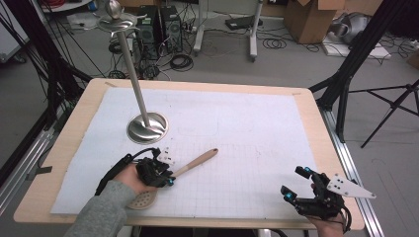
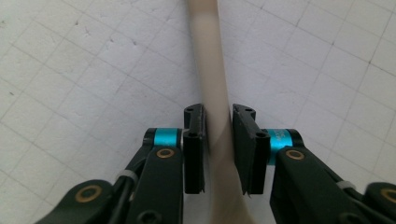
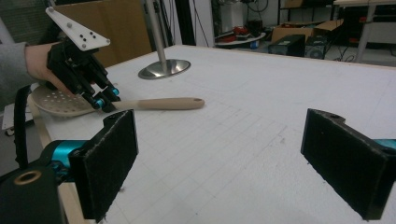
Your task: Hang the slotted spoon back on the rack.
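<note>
**Your left claw is around the spoon handle**

Your left hand (image 1: 129, 177) hides part of the spoon's round holed end at the near edge of the table (image 1: 59, 148). In the left gripper view the handle looks blurry, and you cannot tell if the pads squeeze it. The spoon (image 1: 195, 163) lies flat on the white mat (image 1: 257, 123). Your left claw (image 2: 218, 140) sits narrow, one pad on each side of the handle. Your right claw (image 3: 224, 163) is wide open, holding nothing, well apart from the spoon.
</note>
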### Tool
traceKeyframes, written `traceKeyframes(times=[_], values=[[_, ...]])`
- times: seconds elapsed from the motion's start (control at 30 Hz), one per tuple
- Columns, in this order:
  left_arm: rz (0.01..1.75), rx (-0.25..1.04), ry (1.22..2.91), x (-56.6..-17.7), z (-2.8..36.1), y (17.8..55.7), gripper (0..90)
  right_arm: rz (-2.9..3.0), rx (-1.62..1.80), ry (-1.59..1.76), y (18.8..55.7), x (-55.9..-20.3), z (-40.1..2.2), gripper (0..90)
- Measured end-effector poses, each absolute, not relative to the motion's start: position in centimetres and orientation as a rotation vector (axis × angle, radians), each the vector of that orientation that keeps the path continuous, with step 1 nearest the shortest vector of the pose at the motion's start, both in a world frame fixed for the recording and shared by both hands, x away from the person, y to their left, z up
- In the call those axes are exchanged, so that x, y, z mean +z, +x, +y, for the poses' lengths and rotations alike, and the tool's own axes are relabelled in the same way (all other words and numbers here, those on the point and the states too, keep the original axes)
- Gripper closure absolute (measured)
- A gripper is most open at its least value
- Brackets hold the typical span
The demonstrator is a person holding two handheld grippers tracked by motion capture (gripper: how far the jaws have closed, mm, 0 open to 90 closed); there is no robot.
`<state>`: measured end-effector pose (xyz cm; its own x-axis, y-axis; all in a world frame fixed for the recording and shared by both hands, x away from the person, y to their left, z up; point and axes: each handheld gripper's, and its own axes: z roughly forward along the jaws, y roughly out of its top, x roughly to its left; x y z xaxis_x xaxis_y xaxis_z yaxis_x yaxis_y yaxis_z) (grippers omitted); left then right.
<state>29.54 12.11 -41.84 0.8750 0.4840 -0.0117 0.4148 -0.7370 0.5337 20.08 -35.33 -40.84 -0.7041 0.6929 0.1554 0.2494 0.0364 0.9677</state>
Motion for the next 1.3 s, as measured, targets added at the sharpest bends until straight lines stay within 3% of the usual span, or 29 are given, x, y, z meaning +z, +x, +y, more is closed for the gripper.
traceKeyframes(times=[0.5, 1.3], values=[[0.680, 0.196, 2.461, -41.9, 13.0, 29.2, 77.8, 1.973, 1.705, 0.958, 20.2, -41.0, -35.3, 10.0], [0.747, 0.266, 2.222, -37.8, 20.9, 27.8, 77.7, 2.001, 1.686, 0.964, 20.5, -41.4, -34.7, 9.9]])
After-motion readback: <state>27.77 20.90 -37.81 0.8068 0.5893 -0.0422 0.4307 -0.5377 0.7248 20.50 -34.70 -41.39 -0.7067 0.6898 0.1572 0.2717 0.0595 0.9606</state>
